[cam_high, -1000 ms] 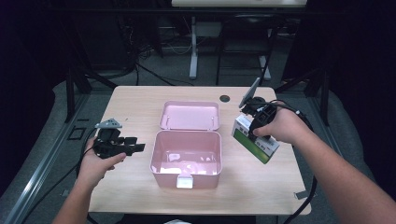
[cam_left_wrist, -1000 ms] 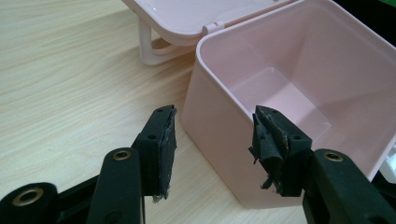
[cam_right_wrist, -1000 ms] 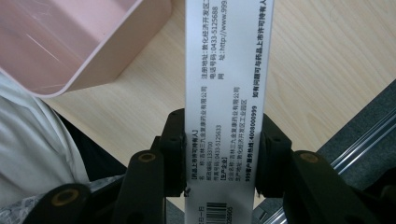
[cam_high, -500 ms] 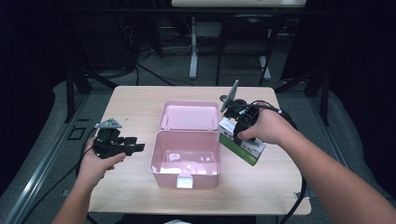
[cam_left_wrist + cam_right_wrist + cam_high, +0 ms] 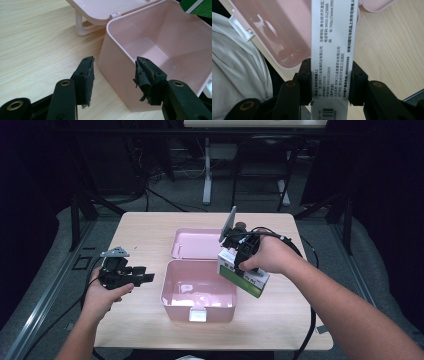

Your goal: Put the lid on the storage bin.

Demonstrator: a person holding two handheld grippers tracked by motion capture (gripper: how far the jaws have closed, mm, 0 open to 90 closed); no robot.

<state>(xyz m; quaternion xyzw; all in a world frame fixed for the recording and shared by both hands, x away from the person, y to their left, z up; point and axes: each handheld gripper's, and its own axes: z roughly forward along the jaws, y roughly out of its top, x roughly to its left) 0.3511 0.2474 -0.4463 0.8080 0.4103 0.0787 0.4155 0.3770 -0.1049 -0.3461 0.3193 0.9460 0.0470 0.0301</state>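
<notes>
An open pink plastic box point(image 5: 198, 291) stands mid-table with its lid point(image 5: 197, 243) lying flat behind it. My right gripper point(image 5: 239, 254) is shut on a white and green carton point(image 5: 245, 275), held tilted above the box's right rim. In the right gripper view the carton's white printed side point(image 5: 332, 45) runs up between the two pads, which press on its faces, with the pink box point(image 5: 274, 32) beneath. My left gripper point(image 5: 145, 277) rests left of the box, open and holding nothing. In the left gripper view its jaws point(image 5: 113, 75) frame the box's near corner point(image 5: 117, 82).
The light wooden table point(image 5: 150, 227) has bare room to the left and front of the box. A small dark round object point(image 5: 241, 225) sits near the table's far edge behind the right gripper. Dark stands and cables fill the floor beyond.
My right hand has carried the carton leftward from the table's right side to above the box's right rim. The left hand has stayed put.
</notes>
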